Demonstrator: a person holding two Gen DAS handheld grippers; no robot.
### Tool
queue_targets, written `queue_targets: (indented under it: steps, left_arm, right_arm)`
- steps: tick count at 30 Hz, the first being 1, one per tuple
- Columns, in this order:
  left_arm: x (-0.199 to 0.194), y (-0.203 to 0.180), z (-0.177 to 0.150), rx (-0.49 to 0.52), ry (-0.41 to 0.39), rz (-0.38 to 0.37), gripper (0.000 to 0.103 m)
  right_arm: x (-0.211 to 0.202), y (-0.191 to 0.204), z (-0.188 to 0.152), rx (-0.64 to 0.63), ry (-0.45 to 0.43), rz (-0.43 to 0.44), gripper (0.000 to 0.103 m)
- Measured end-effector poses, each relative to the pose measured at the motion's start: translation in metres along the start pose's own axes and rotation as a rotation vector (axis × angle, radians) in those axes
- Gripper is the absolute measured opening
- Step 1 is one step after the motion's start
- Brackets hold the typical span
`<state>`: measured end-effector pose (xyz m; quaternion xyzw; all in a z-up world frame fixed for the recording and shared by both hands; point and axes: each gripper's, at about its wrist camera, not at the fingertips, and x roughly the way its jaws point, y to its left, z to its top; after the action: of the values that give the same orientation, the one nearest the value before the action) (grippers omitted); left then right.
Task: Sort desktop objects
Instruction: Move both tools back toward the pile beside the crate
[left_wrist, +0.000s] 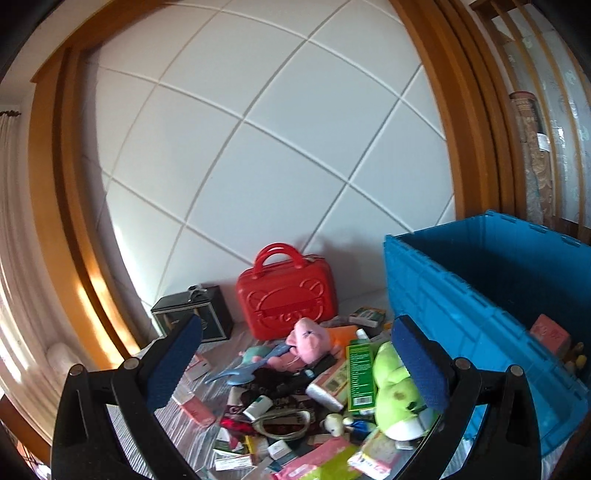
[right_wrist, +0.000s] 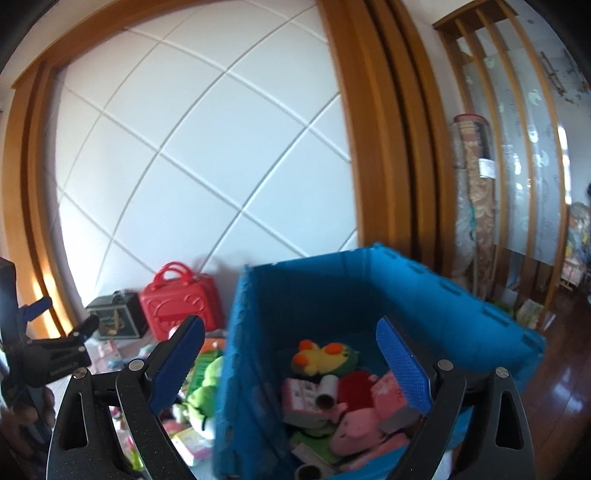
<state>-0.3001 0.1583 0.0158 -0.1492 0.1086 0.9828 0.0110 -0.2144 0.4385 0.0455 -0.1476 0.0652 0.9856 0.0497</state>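
A lime-green plush frog toy (left_wrist: 397, 391) is seen lying beside the outer wall of the deep blue plastic crate (left_wrist: 461, 306), its long axis running away from the left gripper (left_wrist: 295, 365), which is nearer. Both the left and the right gripper (right_wrist: 291, 365) are held apart, empty.

The tabletop (left_wrist: 207, 446) wears a pale striped covering and butts against a white panelled wall. On it, at the back, a black box (left_wrist: 192, 314) stands just beside a red toy suitcase (left_wrist: 286, 301). A blue crate (left_wrist: 461, 314) sits at the right. Between them lies a loose heap — a pink plush toy (left_wrist: 308, 339), a green plush frog (left_wrist: 397, 391), a green carton (left_wrist: 360, 374), a blue plastic piece (left_wrist: 240, 371), small pink and white packets — much of it overlapping.
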Motion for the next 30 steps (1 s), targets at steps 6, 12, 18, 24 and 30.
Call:
queue_targets:
  steps: [6,12,18,24,30]
  left_arm:
    - [0.016,0.067,-0.027,-0.015,0.033,0.074,0.103]
    - [0.045,0.117,-0.072,0.045,0.077,0.06,0.103]
    - [0.086,0.155,-0.119,0.081,0.149,-0.011,0.103]
    - [0.137,0.163,-0.169,0.077,0.294,-0.078,0.103]
    - [0.187,0.126,-0.203,0.034,0.399,-0.181,0.103]
  right_arm:
    - [0.029,0.061,-0.016,-0.033,0.061,0.09,0.095]
    - [0.066,0.128,-0.042,-0.06,0.154,0.151,0.096]
    - [0.101,0.179,-0.079,-0.056,0.246,0.14,0.096]
    - [0.133,0.196,-0.123,-0.051,0.336,0.093,0.096]
    - [0.172,0.194,-0.145,-0.079,0.413,0.069,0.096]
